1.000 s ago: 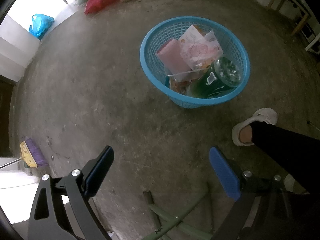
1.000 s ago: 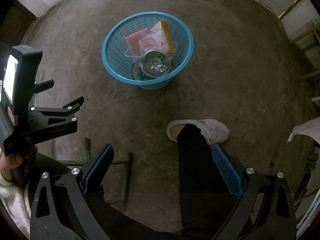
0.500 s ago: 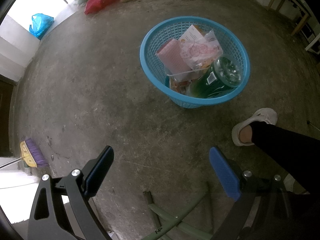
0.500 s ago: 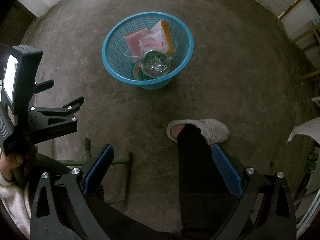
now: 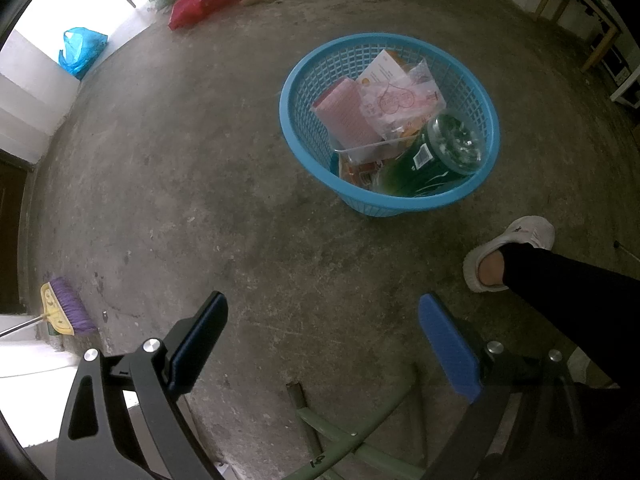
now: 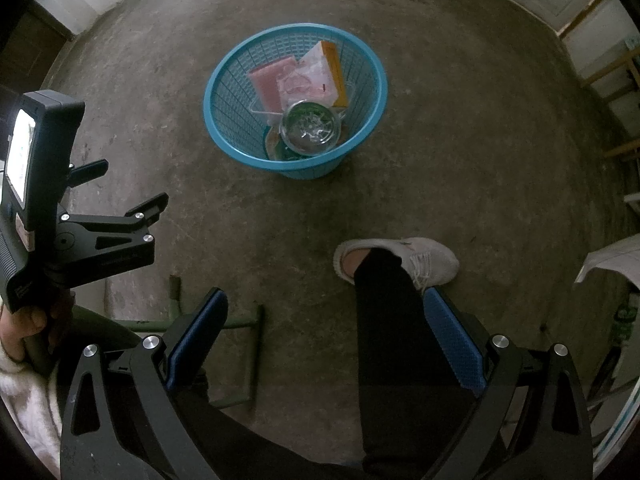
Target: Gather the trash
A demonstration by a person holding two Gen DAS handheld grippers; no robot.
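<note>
A blue plastic basket (image 5: 304, 60) stands on the concrete floor; it also shows in the right wrist view (image 6: 224, 76). It holds a green plastic bottle (image 5: 436, 156), a pink pack (image 5: 346, 114), a clear wrapper (image 5: 394, 102) and other wrappers. My left gripper (image 5: 322, 340) is open and empty, held well above the floor, near and left of the basket. My right gripper (image 6: 324, 336) is open and empty, above the person's leg. The left gripper's body (image 6: 80, 236) shows at the left of the right wrist view.
The person's leg and white shoe (image 5: 512, 248) stand just near of the basket. A green metal stool frame (image 5: 352, 436) is under the grippers. A purple broom (image 5: 66, 310) lies at the left wall. A blue bag (image 5: 82, 50) and a red bag (image 5: 204, 0) lie far back.
</note>
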